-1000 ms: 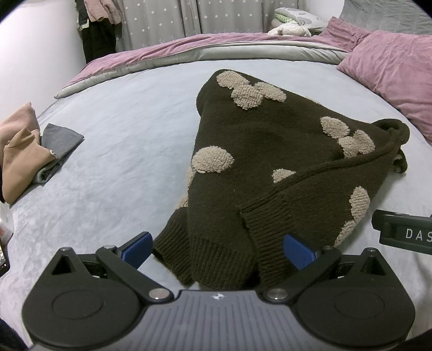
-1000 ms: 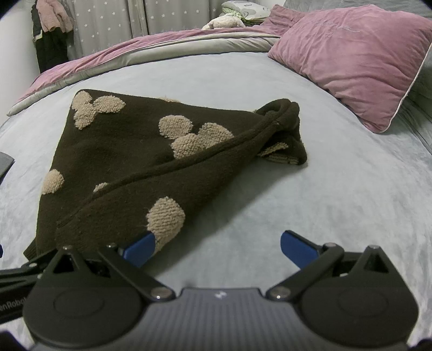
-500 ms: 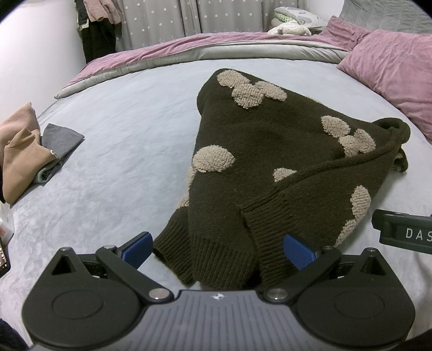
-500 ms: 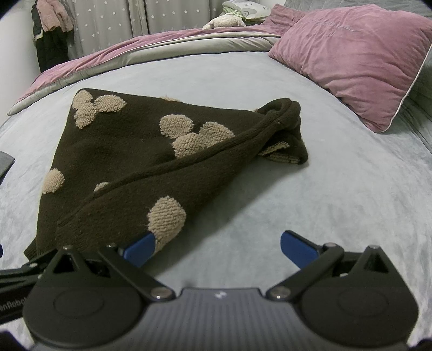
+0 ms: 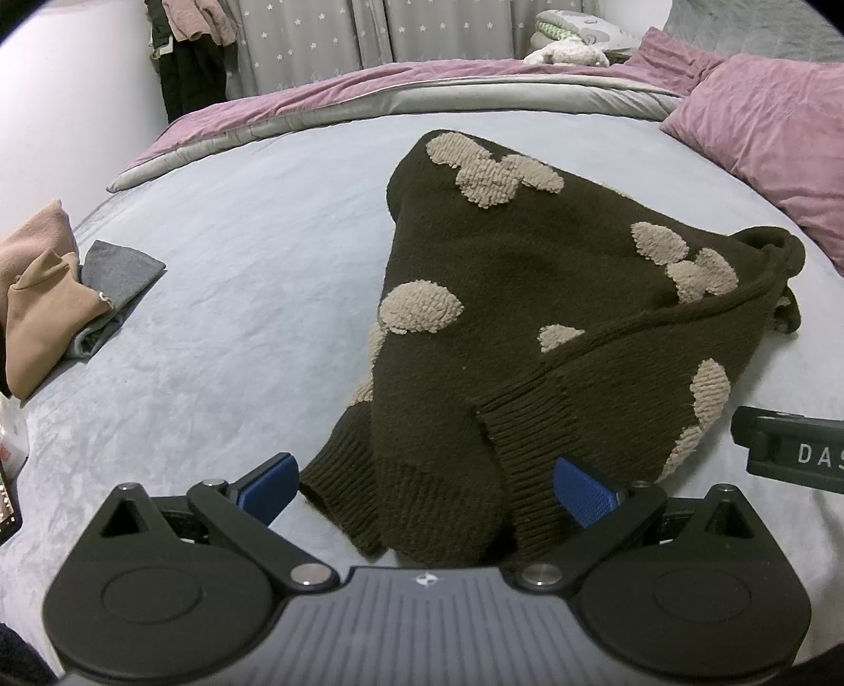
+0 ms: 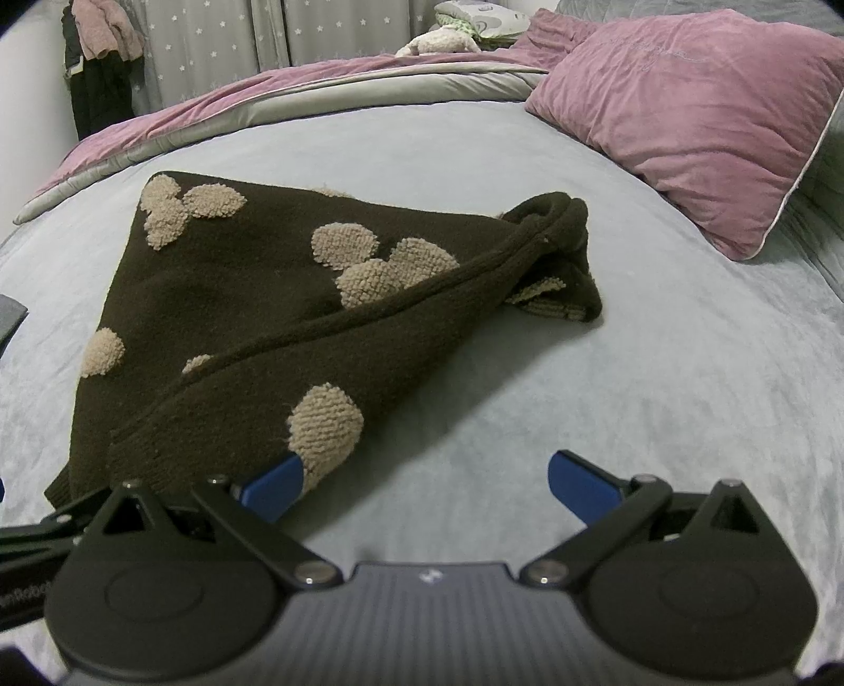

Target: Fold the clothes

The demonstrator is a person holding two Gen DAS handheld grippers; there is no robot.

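1. My left gripper [image 5: 426, 489]: jaws spread wide, gripping nothing; the ribbed hem of the brown sweater [image 5: 554, 327] lies between the two blue pads [image 5: 583, 493], and whether the 3 o'clock pad touches the knit I cannot tell
2. My right gripper [image 6: 426, 483]: jaws equally wide, empty; only bare grey bedsheet [image 6: 659, 380] lies between its fingers, and the 9 o'clock pad [image 6: 274, 491] sits just beside the sweater [image 6: 274, 311] edge, by a beige patch
3. The sweater: one, lying in a rough triangle on the sheet [image 5: 237, 264], its far corner at 12 o'clock in the left view, its bunched end at 2 o'clock
4. Count: two grippers; one pink pillow [image 6: 696, 116] at 2 o'clock in the right view; one folded tan garment [image 5: 47, 311] on one folded grey garment [image 5: 118, 277] at 9 o'clock in the left view; the sweater's beige fleece patches sit partly in clusters, so I cannot count them exactly
5. Hard to make out: the sweater's underside and inner folds are hidden; my right gripper's body is cut off at 3 o'clock in the left view, lettering only partly legible; the hanging clothes [image 5: 190, 47] at 11 o'clock are too dark to tell apart
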